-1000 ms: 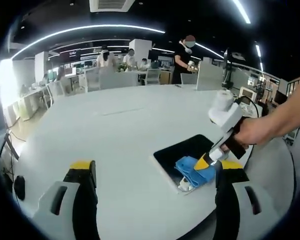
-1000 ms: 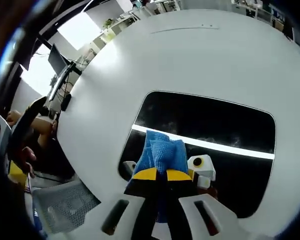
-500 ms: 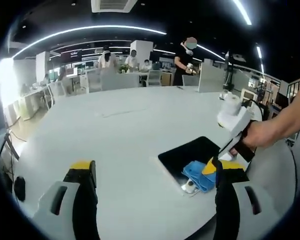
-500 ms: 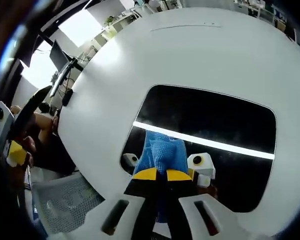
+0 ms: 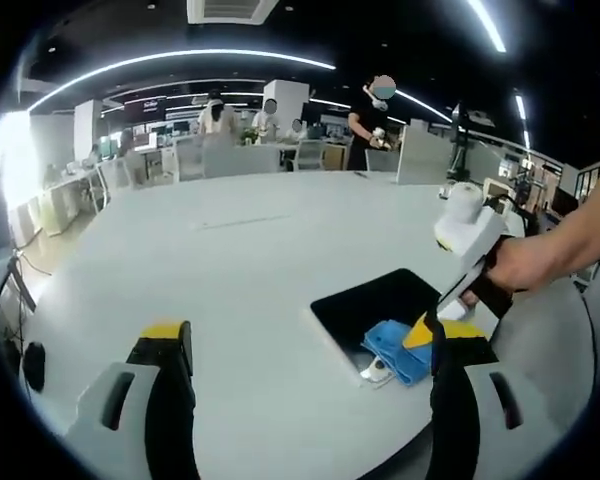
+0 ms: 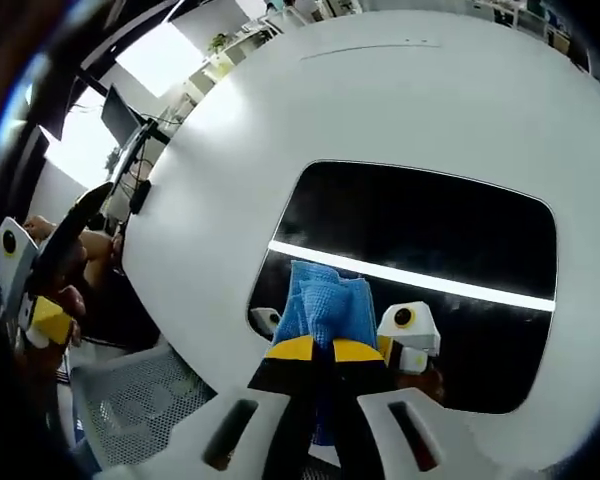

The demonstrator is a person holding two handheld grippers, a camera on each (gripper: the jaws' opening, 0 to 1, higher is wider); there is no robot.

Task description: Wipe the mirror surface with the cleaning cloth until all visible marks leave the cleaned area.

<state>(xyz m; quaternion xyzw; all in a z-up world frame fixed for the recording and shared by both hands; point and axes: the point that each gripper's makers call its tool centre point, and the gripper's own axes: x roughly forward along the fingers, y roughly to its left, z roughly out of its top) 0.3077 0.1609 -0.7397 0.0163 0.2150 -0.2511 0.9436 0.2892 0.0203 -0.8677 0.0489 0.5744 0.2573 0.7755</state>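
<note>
A dark rectangular mirror (image 6: 420, 240) lies flat on the white round table (image 6: 380, 100), reflecting a bright ceiling light strip. My right gripper (image 6: 315, 350) is shut on a blue cleaning cloth (image 6: 325, 305), which is pressed on the mirror's near edge. In the left gripper view the mirror (image 5: 375, 305) is at the lower right, with the blue cloth (image 5: 395, 345) on its near end and a hand holding the right gripper (image 5: 425, 325) over it. My left gripper (image 5: 300, 345) hovers open above the table with nothing between its jaws.
The table (image 5: 230, 260) is large and bare around the mirror. Desks, chairs and several people (image 5: 370, 120) stand at the far side of the office. A mesh chair (image 6: 130, 410) and the left gripper (image 6: 35, 300) sit beyond the table's edge.
The right gripper view has shifted slightly, so the mirror sits a little further up the frame; the cloth stays in the shut jaws on the mirror's near edge. The left gripper stays open.
</note>
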